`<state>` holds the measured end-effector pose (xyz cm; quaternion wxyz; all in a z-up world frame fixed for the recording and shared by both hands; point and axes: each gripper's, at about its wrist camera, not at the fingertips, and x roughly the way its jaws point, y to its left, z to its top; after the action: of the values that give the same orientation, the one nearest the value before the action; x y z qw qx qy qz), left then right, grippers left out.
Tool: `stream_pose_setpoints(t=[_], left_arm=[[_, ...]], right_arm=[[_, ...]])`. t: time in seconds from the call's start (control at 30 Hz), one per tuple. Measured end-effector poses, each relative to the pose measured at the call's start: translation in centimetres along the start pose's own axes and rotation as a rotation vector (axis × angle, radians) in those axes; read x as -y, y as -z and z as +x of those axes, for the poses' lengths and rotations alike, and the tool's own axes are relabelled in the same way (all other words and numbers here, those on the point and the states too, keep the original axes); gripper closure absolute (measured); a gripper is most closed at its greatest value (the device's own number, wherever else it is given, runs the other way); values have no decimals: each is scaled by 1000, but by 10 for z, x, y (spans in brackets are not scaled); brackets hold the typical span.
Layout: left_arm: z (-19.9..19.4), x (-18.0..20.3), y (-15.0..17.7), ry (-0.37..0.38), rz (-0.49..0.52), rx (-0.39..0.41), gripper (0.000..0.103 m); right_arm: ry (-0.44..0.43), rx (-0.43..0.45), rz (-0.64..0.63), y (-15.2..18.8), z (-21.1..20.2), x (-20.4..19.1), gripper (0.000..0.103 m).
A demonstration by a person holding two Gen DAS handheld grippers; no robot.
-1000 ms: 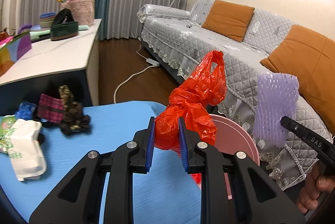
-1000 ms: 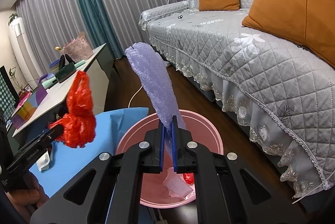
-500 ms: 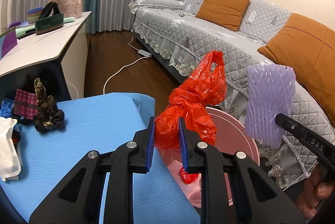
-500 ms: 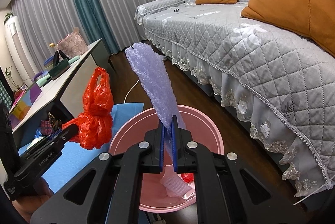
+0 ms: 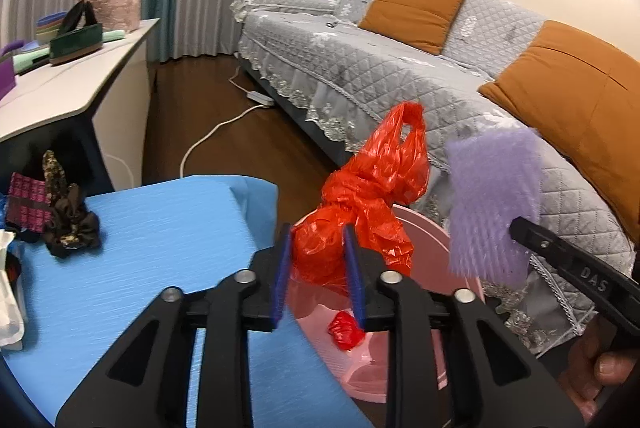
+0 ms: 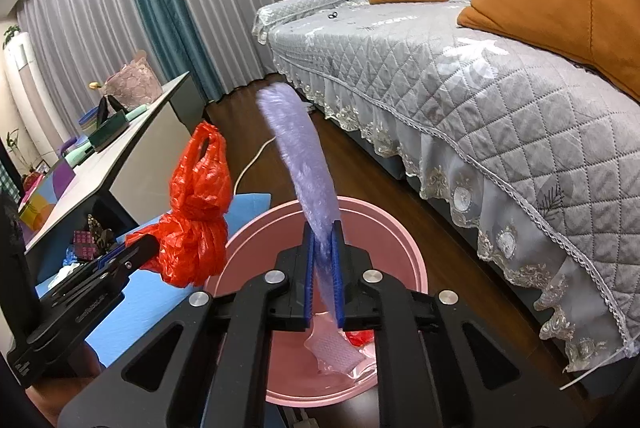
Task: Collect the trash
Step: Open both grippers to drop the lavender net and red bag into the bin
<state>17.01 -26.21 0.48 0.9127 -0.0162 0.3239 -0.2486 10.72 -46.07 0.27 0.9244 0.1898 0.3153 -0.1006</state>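
A knotted red plastic bag (image 5: pixel 368 187) stands upright between the blue pads of my left gripper (image 5: pixel 316 232), above the near rim of a pink basin (image 5: pixel 428 228). The jaws are opening, but the pads still touch and hold the bag. My right gripper (image 6: pixel 323 228) is over the basin (image 6: pixel 400 240), and its jaws are opening too. A purple foam net (image 6: pixel 304 155) stands between its pads, blurred and loose, with a gap beside it. A red scrap (image 6: pixel 360 338) and a clear packet (image 6: pixel 332 348) lie in the basin. The right gripper's tip (image 5: pixel 516 224) meets the foam net (image 5: pixel 492 195).
A blue-covered table (image 5: pixel 160 228) lies left of the basin, with a dark scrunchie (image 5: pixel 72 228) and a white packet (image 5: pixel 8 308) on it. A grey sofa (image 6: pixel 480 67) runs along the right. A white desk (image 5: pixel 80 87) stands behind, and a cable (image 5: pixel 216 131) lies on the floor.
The left gripper carried the red bag across to the basin's rim. The jaws of both grippers have widened. The purple foam net now looks blurred and loose between the right pads.
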Motion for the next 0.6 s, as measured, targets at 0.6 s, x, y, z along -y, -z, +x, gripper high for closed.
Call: stream_pose_setpoints(t=[0.6], left_arm=[[-93,-18,1,-90,17,98,55]], right_arm=[[-2,81,-81,-1,-32,-39,62]])
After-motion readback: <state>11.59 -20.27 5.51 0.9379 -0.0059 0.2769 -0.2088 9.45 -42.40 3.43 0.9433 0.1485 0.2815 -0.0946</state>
